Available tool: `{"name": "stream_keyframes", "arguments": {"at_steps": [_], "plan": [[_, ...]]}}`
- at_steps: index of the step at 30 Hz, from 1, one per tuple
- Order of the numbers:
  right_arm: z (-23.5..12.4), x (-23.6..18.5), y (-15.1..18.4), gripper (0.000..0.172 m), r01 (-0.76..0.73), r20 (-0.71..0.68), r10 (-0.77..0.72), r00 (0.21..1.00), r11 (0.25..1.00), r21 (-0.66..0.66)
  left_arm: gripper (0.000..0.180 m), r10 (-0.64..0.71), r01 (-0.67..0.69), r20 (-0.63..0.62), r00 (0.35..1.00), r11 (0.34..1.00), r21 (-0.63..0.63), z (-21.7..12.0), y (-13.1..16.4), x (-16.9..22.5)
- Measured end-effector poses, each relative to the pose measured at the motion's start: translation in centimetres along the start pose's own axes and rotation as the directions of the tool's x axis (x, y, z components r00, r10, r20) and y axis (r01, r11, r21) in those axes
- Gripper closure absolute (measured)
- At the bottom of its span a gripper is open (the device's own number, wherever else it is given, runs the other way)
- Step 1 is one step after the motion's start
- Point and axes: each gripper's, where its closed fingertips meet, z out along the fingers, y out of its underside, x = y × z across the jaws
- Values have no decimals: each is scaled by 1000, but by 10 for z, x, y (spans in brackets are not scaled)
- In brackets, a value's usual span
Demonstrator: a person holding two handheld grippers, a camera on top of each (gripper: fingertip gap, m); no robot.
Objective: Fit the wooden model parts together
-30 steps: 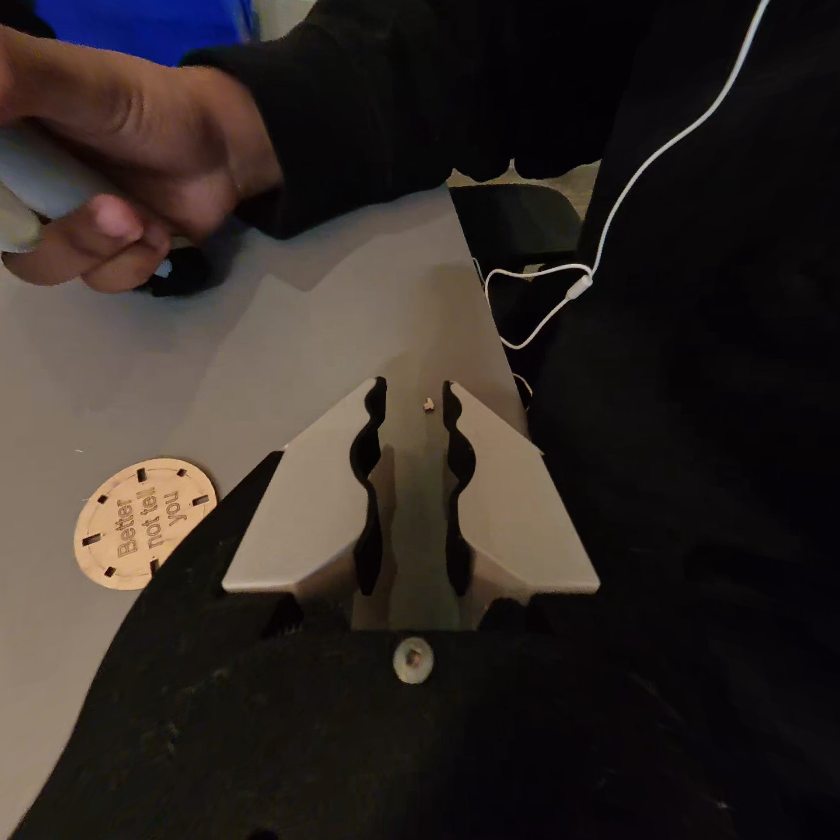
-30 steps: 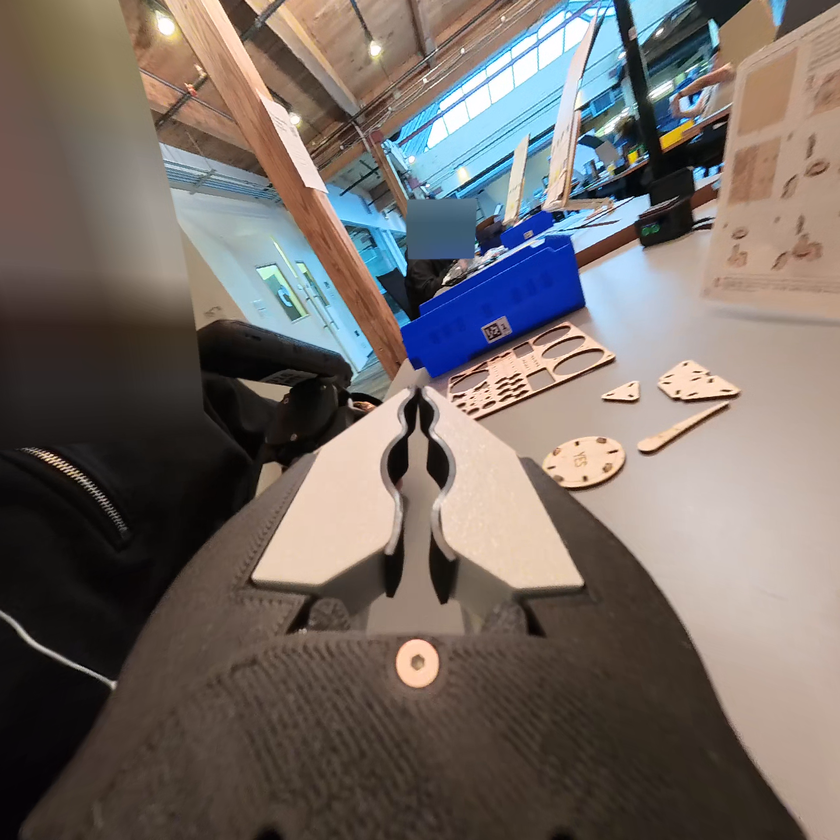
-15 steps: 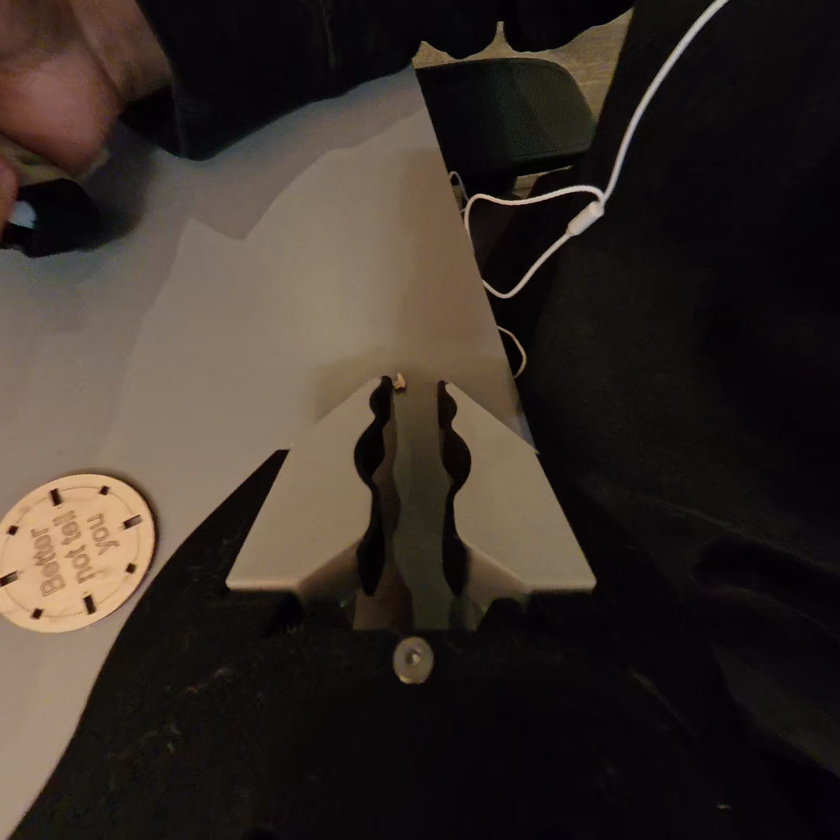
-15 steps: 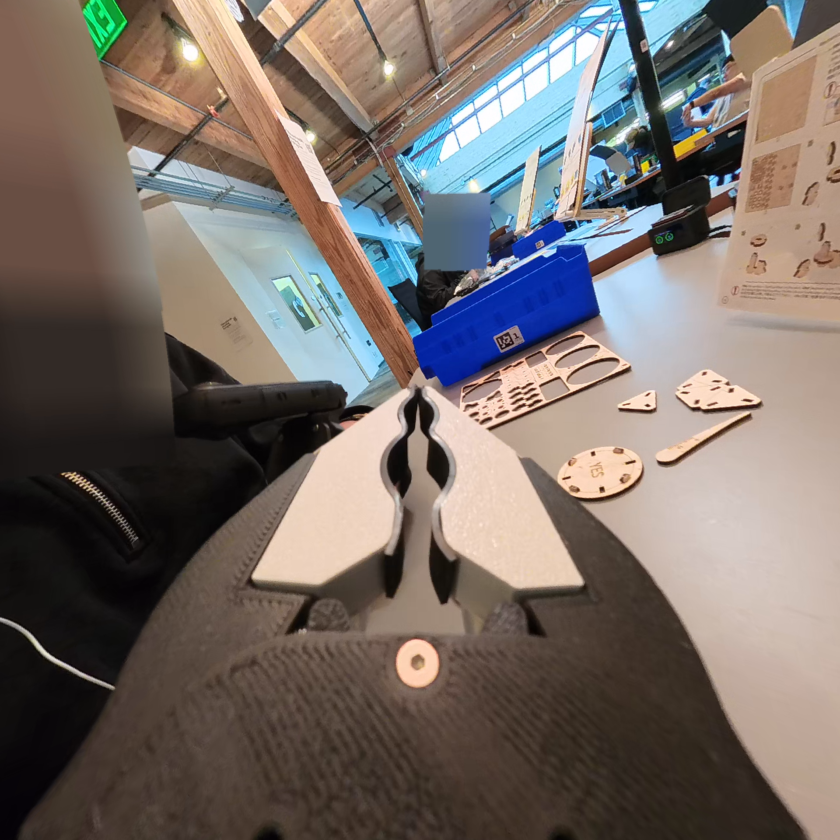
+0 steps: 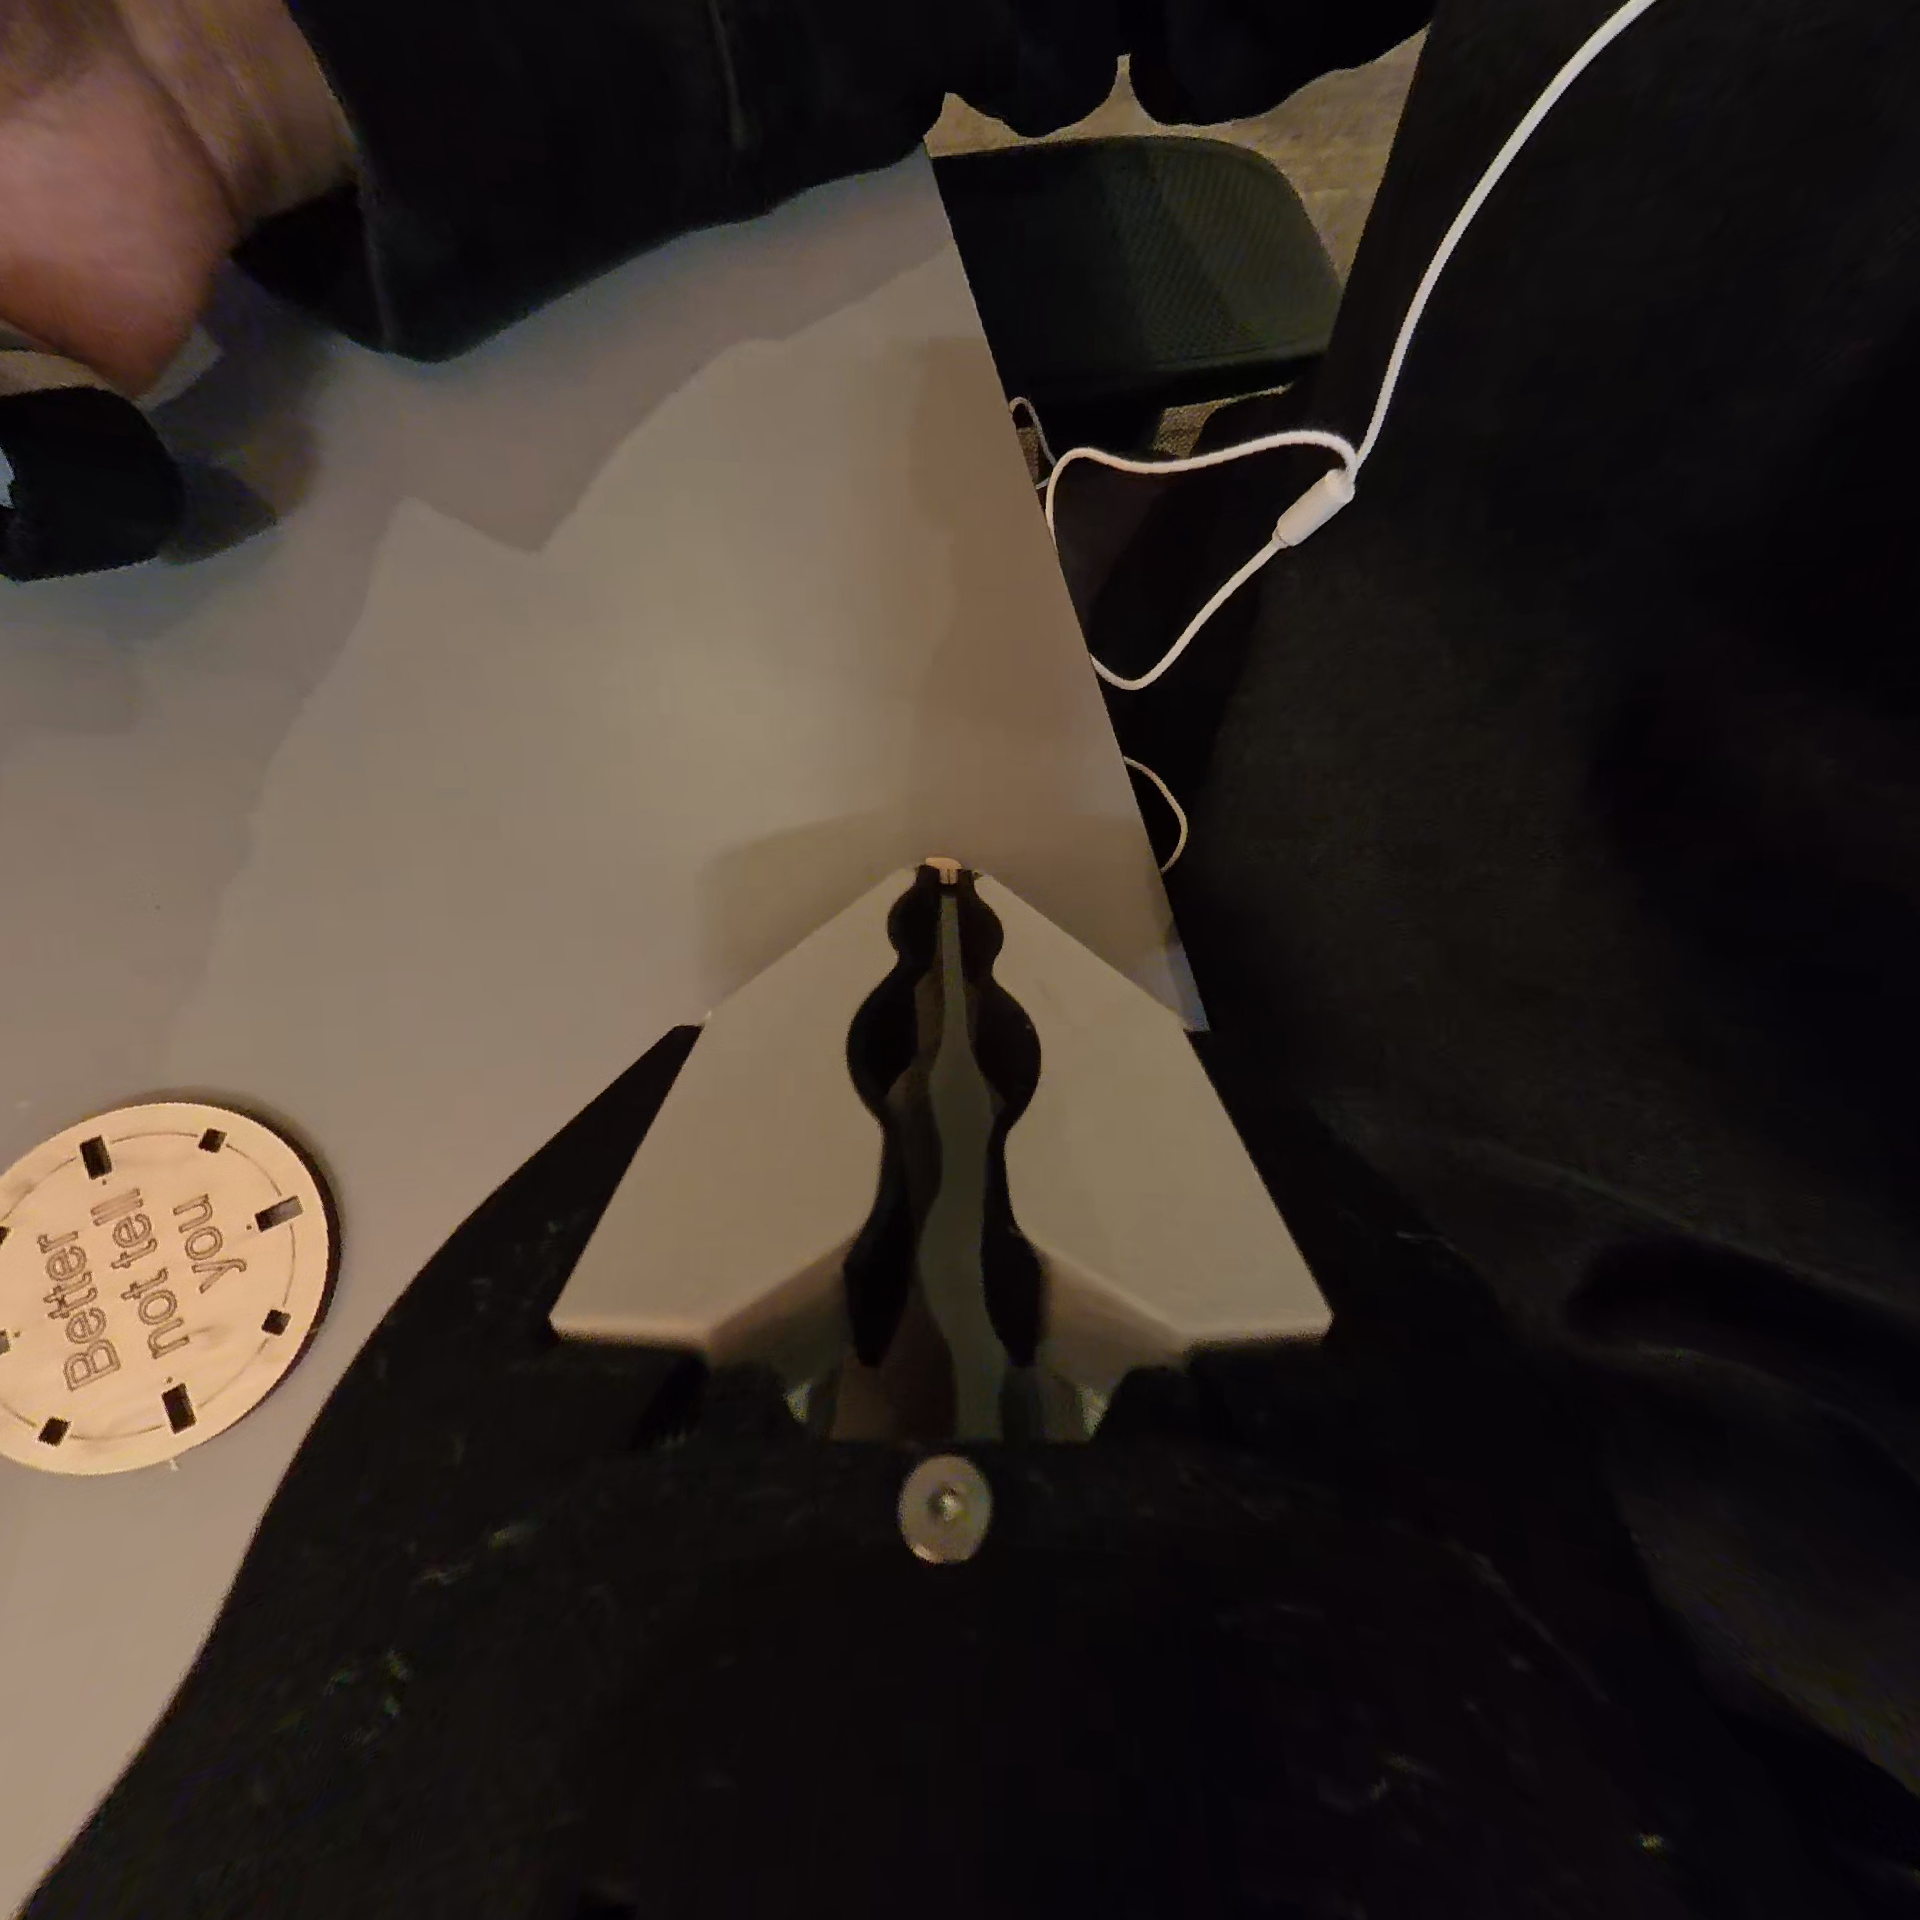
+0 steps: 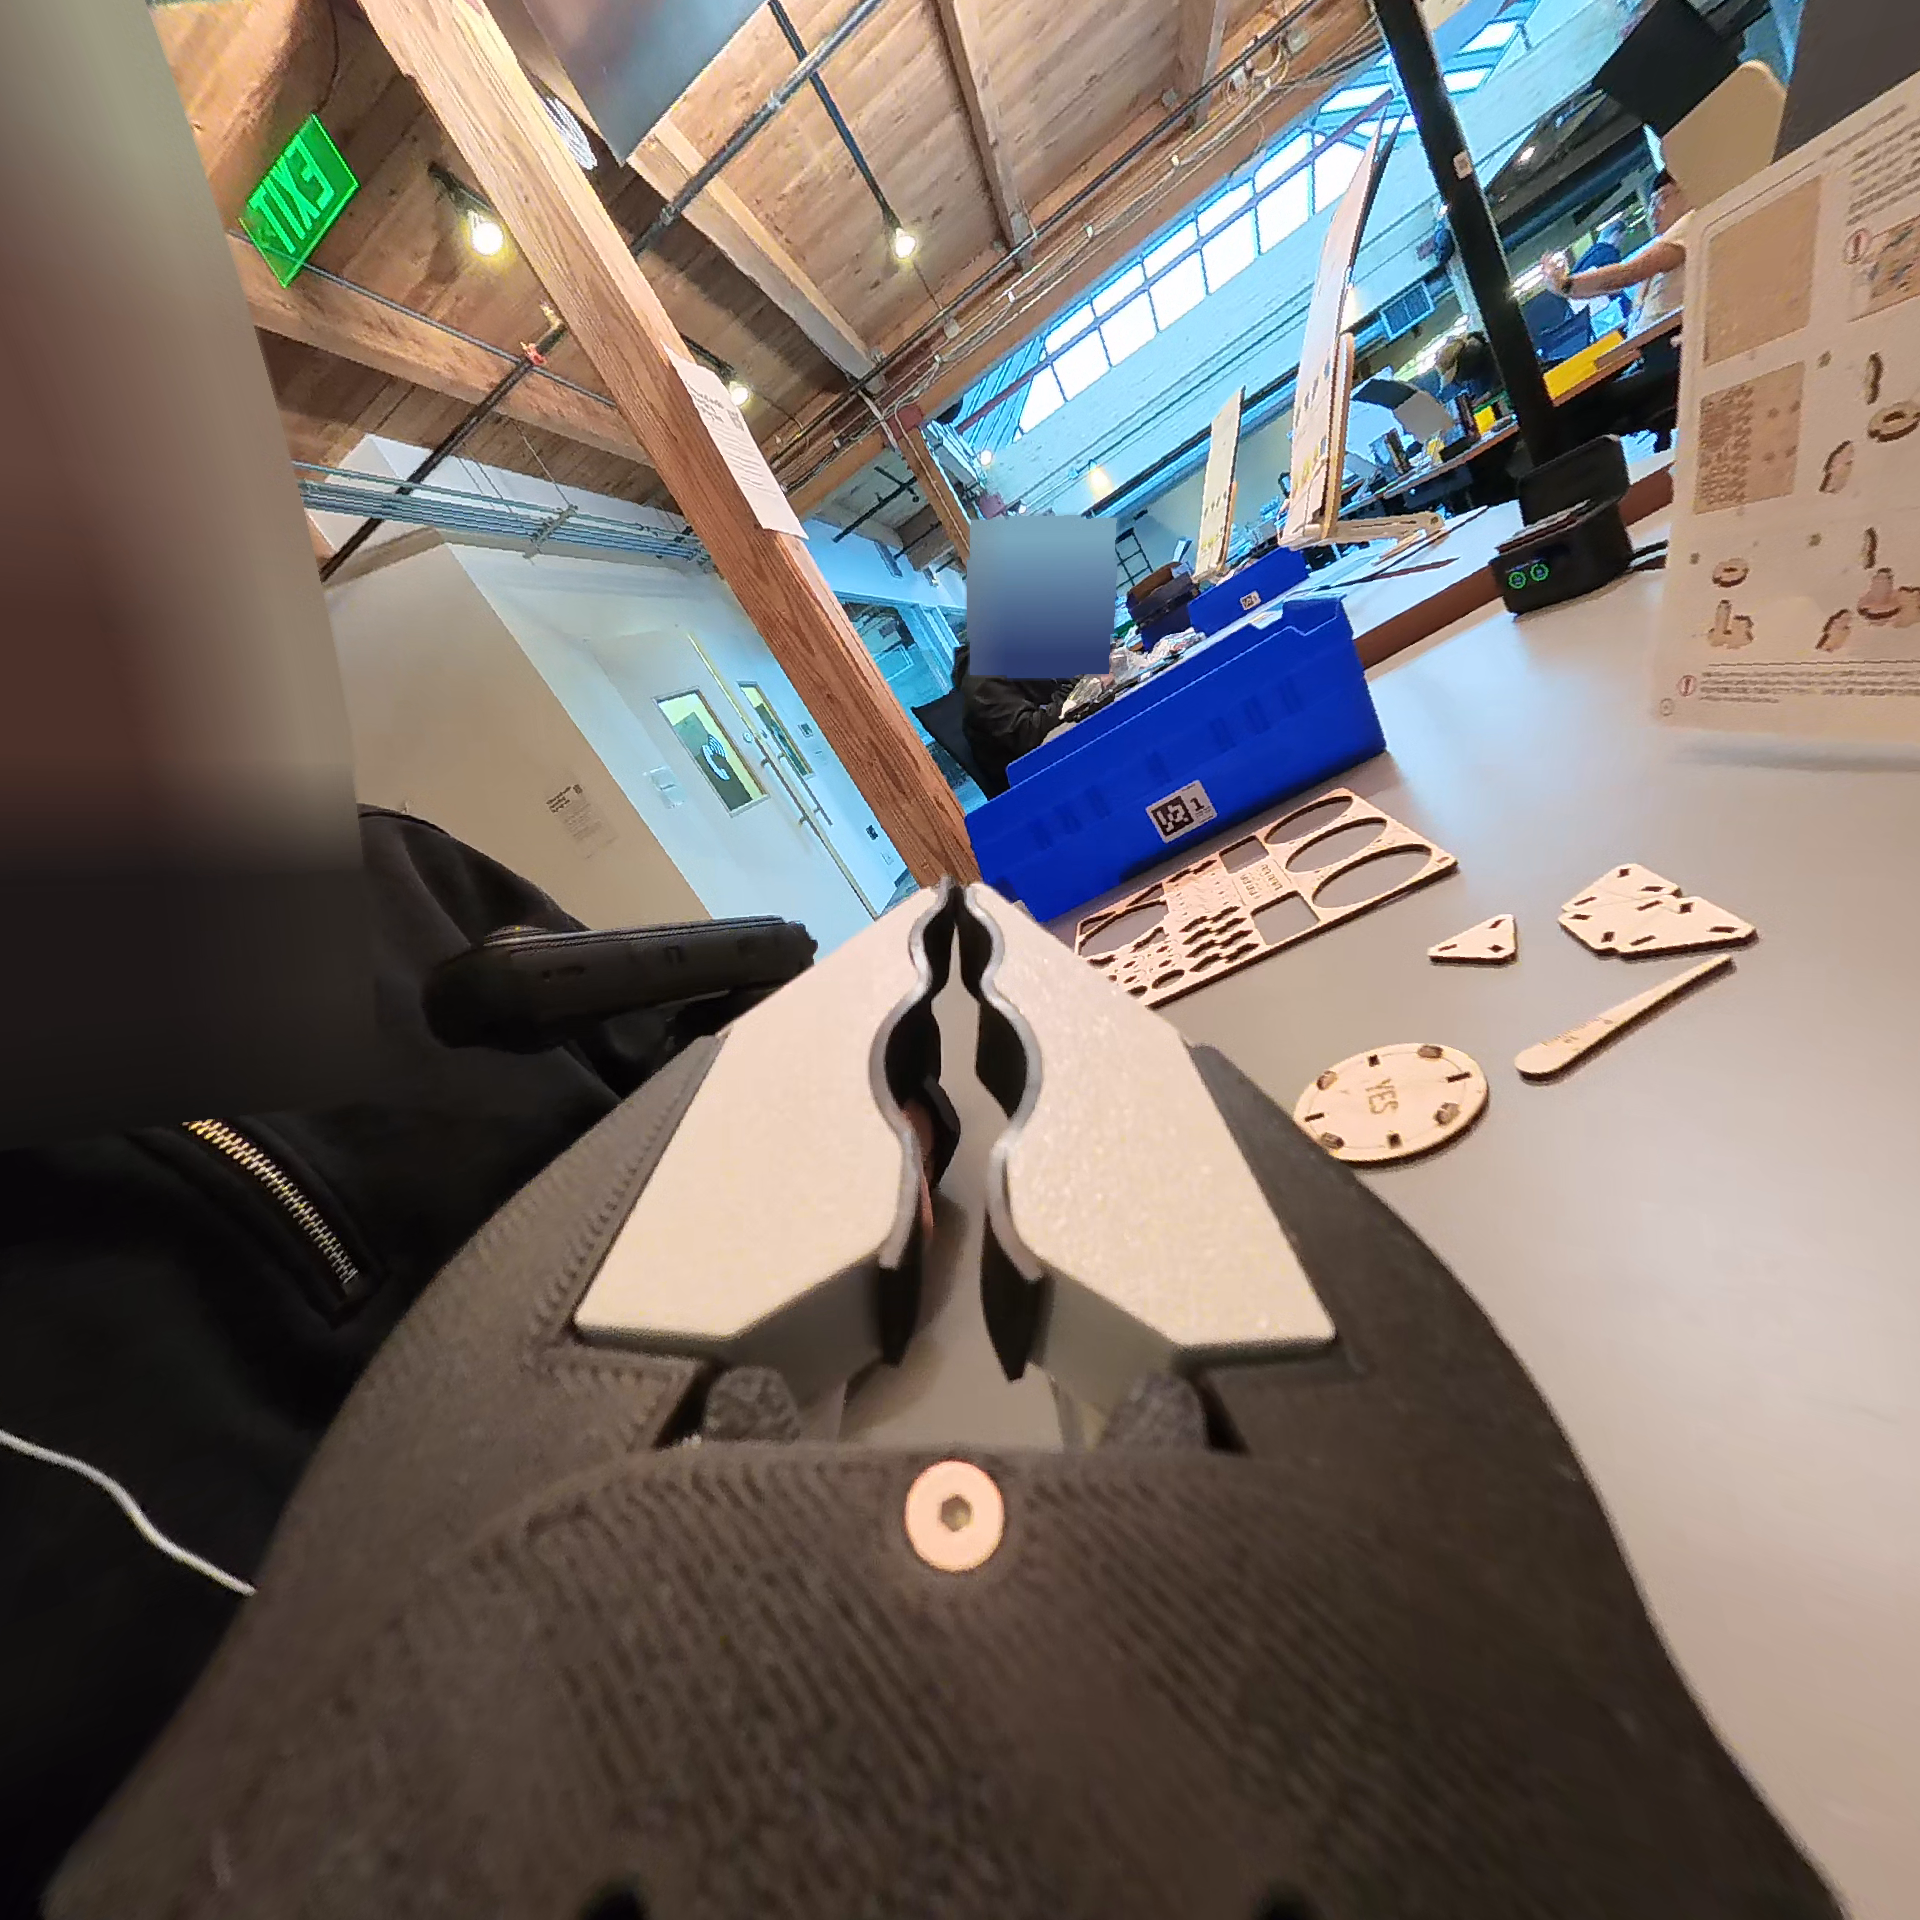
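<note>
Grey table [image 5: 520,831] carries a wooden disc [image 5: 156,1288] left of the left gripper [image 5: 945,878], whose tips pinch a tiny pale chip [image 5: 943,864] at the edge; the right gripper [image 6: 961,904] hovers closed on nothing

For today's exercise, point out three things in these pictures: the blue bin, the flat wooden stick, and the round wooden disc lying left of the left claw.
blue bin [image 6: 1195,769]: right wrist view, on its long front wall.
flat wooden stick [image 6: 1621,1018]: right wrist view, mid-length on its top face.
round wooden disc [image 5: 156,1288]: left wrist view, centre of its engraved face.
</note>
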Motion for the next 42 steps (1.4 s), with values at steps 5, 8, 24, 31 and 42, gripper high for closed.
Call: {"name": "stream_keyframes", "arguments": {"at_steps": [5, 8, 24, 31, 42], "plan": [[1, 1, 3, 172, -4, 0, 4, 1000, 1000, -10, 180, -3, 3, -16, 1000, 1000, 2, 0, 0, 2], [1, 2, 2, 172, -5, -1, 5, 1000, 1000, -9, 180, 7, -8, 14, 1000, 998, 60, -5, -8, -3], [4, 3, 6, 172, 57, -32, -58, 998, 997, -45, 168, -12, -3, 147, 989, 994, 107, -15, -11, -25], [8, 0, 11, 172, 57, -25, -59, 998, 996, -61, 171, 11, -14, 159, 987, 1000, 16, -2, -4, -24], [9, -1, 11, 172, 65, -29, -67, 997, 996, -69, 180, 2, -5, 174, 985, 1000, 17, -1, -4, -27]]}}
